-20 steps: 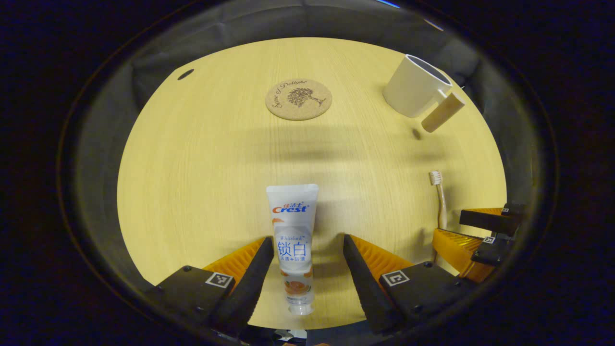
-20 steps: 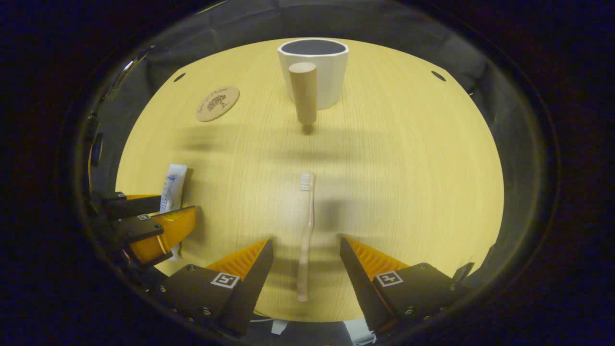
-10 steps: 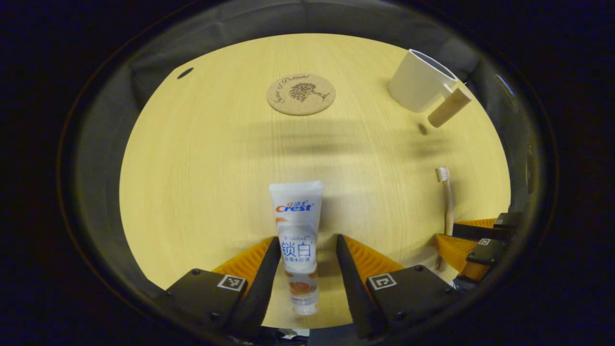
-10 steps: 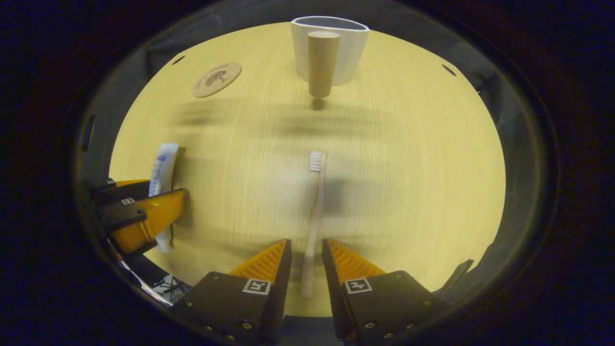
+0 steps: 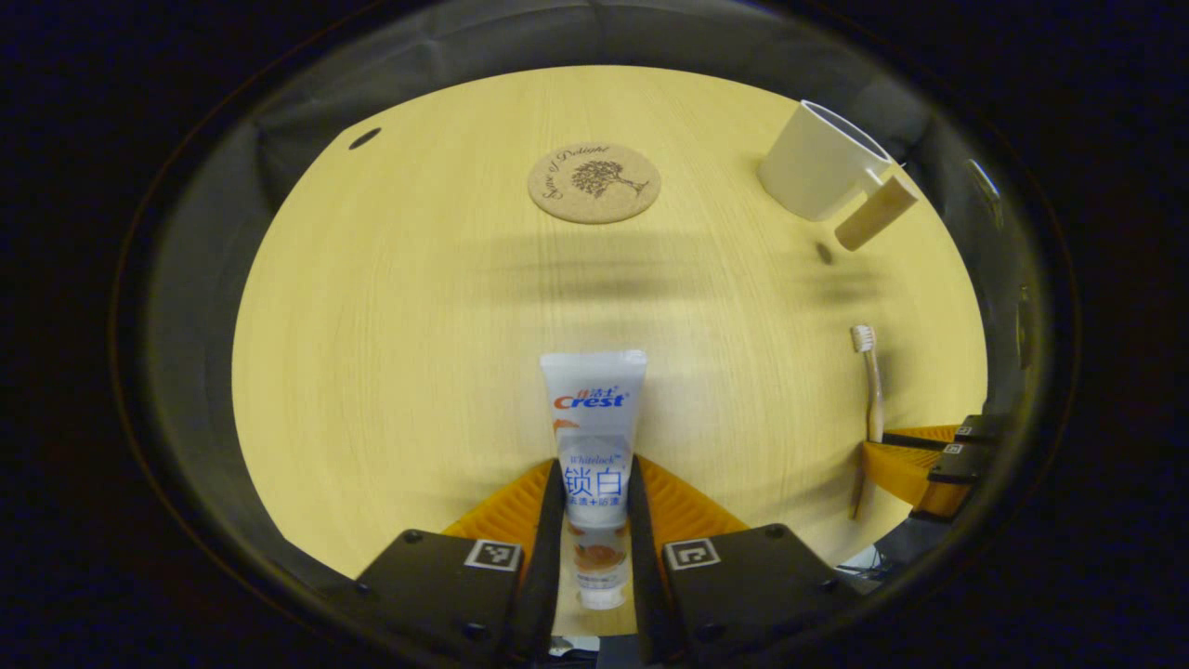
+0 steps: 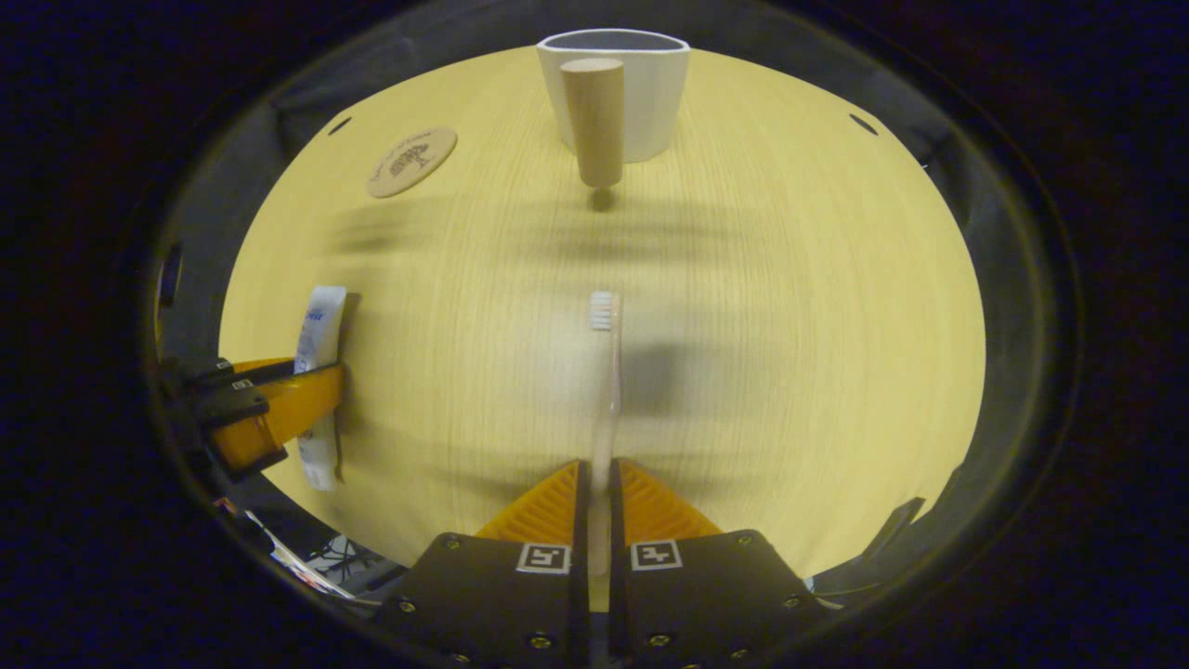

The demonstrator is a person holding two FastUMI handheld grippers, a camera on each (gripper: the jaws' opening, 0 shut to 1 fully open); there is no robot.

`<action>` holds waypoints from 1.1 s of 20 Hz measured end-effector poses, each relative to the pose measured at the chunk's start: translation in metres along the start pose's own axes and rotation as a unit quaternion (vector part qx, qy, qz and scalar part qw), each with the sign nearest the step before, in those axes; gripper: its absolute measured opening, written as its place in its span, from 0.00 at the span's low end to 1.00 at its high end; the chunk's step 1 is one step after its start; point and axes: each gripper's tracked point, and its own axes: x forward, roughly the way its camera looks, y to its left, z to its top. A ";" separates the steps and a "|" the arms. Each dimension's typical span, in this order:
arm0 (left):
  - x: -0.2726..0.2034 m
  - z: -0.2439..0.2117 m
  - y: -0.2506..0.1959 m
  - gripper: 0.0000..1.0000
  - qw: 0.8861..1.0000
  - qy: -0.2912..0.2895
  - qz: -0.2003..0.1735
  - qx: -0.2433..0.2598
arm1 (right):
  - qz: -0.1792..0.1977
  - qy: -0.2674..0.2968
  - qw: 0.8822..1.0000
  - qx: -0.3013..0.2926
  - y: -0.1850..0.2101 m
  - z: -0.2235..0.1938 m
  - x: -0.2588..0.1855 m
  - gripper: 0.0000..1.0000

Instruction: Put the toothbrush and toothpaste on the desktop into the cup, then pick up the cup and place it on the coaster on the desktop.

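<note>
Both our grippers pinched something: our left gripper point(image 5: 594, 520) squeezed the toothpaste point(image 5: 593, 446), and our right gripper point(image 6: 594, 506) squeezed the toothbrush point(image 6: 606, 390) on the desktop point(image 6: 790, 325).

toothbrush point(image 6: 603, 390) handle (between tongs) hidden

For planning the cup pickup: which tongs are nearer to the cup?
Right, likely. The right tongs face the cup straight ahead; the left tongs sit farther aside.

left gripper point(image 5: 594, 483) clamping toothpaste point(image 5: 594, 455), coaster point(image 5: 594, 182) beyond
</note>
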 end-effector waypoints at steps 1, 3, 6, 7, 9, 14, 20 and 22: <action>-0.002 0.000 -0.002 0.35 1.000 -0.003 -0.004 0.004 | 0.010 -0.008 1.000 0.015 0.002 0.002 0.000 0.09; -0.001 0.000 -0.002 0.34 1.000 -0.014 -0.013 0.004 | 0.026 -0.012 0.999 0.023 0.003 0.001 0.001 0.04; -0.003 0.001 -0.002 0.28 0.999 -0.029 -0.019 0.002 | 0.035 -0.026 0.999 0.027 0.004 0.001 0.000 0.02; -0.004 0.001 -0.001 0.27 0.999 -0.034 -0.022 -0.001 | 0.037 -0.034 0.998 0.023 0.004 0.001 0.000 0.02; -0.007 0.001 0.000 0.28 0.999 -0.045 -0.023 -0.006 | 0.043 -0.054 0.997 0.021 0.006 0.003 -0.004 0.02; -0.022 0.013 -0.001 0.28 0.995 -0.094 -0.026 -0.020 | 0.062 -0.123 0.990 0.016 0.015 0.016 -0.026 0.02; -0.050 0.042 -0.003 0.27 0.984 -0.172 -0.029 -0.019 | 0.088 -0.239 0.967 0.004 0.024 0.050 -0.056 0.03; -0.057 0.054 -0.007 0.27 0.980 -0.199 -0.026 -0.012 | 0.098 -0.275 0.956 0.004 0.026 0.062 -0.068 0.02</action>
